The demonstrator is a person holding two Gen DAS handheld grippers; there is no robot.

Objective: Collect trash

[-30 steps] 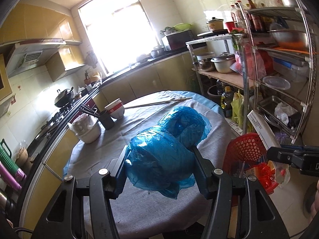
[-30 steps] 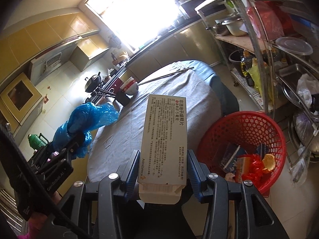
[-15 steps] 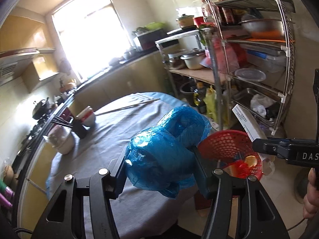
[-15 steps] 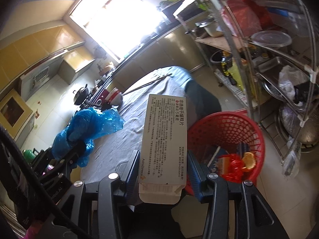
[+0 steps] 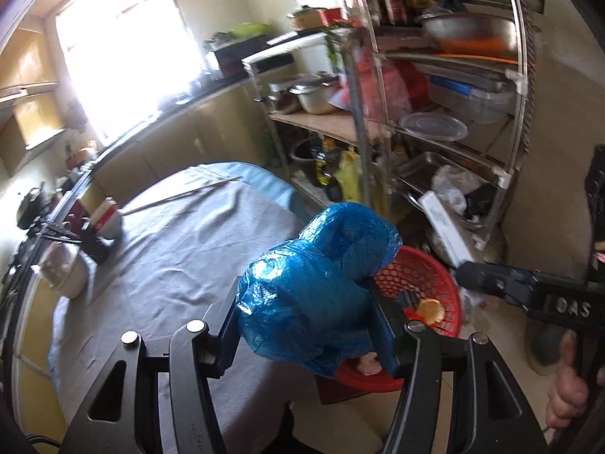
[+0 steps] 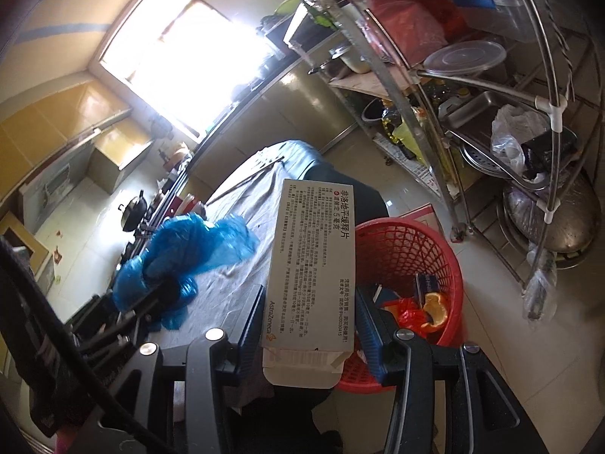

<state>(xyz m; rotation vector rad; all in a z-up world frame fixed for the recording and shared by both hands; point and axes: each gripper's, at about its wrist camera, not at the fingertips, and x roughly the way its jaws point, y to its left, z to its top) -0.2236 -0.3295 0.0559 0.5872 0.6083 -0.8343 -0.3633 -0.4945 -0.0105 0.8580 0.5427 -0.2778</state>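
Both pieces are lifted but not yet binned: the left hand-held gripper (image 5: 306, 325) pinches the crumpled blue plastic bag (image 5: 314, 283) at frame centre, the right hand-held gripper (image 6: 308, 325) clamps the medicine box (image 6: 314, 265), beside the red basket (image 6: 446, 249), lower right

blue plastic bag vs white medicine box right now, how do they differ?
The blue plastic bag is soft, crumpled and translucent; the white medicine box is rigid, flat and printed with text. The bag bulges wider than the left gripper; the box lies straight along the right gripper, its near flap open. Both are gripped and carried near the red basket.
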